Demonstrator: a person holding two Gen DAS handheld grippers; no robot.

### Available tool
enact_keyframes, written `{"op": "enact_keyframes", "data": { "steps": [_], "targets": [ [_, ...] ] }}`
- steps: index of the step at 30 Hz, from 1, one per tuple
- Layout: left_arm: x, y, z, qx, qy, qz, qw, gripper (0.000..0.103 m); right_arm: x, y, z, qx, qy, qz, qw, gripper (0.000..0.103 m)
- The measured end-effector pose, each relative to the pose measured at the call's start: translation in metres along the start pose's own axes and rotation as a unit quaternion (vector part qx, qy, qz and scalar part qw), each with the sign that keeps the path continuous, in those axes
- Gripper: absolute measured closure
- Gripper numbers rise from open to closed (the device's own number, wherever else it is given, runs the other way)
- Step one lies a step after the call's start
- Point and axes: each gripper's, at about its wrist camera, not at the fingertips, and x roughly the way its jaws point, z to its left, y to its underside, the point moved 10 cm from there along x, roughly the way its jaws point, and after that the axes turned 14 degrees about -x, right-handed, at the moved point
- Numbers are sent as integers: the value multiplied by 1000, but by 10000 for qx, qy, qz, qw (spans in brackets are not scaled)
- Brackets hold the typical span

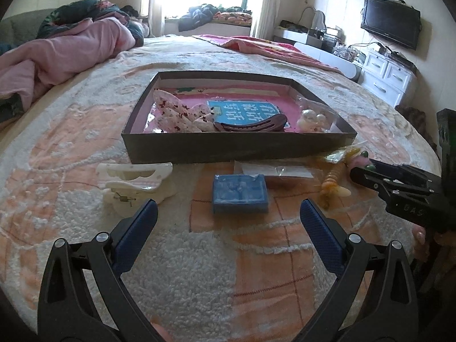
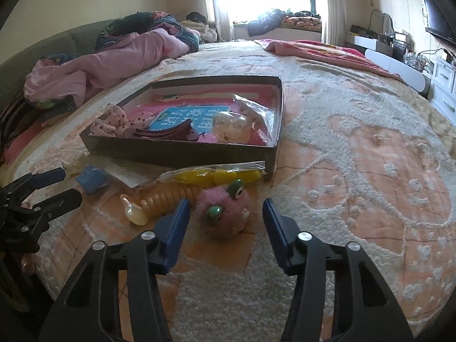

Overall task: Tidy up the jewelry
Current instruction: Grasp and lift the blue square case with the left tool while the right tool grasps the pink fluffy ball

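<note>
A shallow dark box (image 1: 239,148) on the bed holds a brown hair clip (image 1: 250,124), spotted fabric pieces and a bag of pearls (image 1: 312,119). In front of it lie a white claw clip (image 1: 134,179), a small blue box (image 1: 239,193) and an orange spiral tie (image 1: 332,182). My left gripper (image 1: 228,212) is open, just short of the blue box. My right gripper (image 2: 226,208) is open around a pink fuzzy ball with green eyes (image 2: 225,216); a small gap shows at the right pad. A bag of yellow beads (image 2: 219,175) lies behind the ball.
A flat clear packet (image 1: 273,171) lies against the box's front wall. A pink quilt (image 1: 71,48) is heaped at the far left of the bed. White drawers (image 1: 387,77) and a wall TV (image 1: 390,22) stand to the right. The fluffy blanket (image 2: 356,156) stretches out right of the box.
</note>
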Motion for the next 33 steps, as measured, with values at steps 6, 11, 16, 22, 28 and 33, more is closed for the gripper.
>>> {"op": "enact_keyframes", "data": {
  "steps": [6,11,16,22,28,33],
  "targets": [
    [9,-1,-5,-20,57,50,10000,27,7,2,-1,51,-82,94,9999,73],
    [16,-2,-9,-21,152,123,9998,46,3,2,-1,69,-83,44,9999,75],
    [21,1,-8,-52,130,217,9997,67,-5,1,2,64,-134,-57,9999,75],
    [20,0,-8,-55,168,262,9995,67,-10,-2,6,66,-232,-158,9996,75],
    [8,-2,-9,-76,235,199,9995,67,-21,-9,16,-70,-299,-337,9990,75],
    [-4,-7,-7,-80,257,83,9996,67,-30,-16,29,-239,-373,-488,9978,75]
  ]
}}
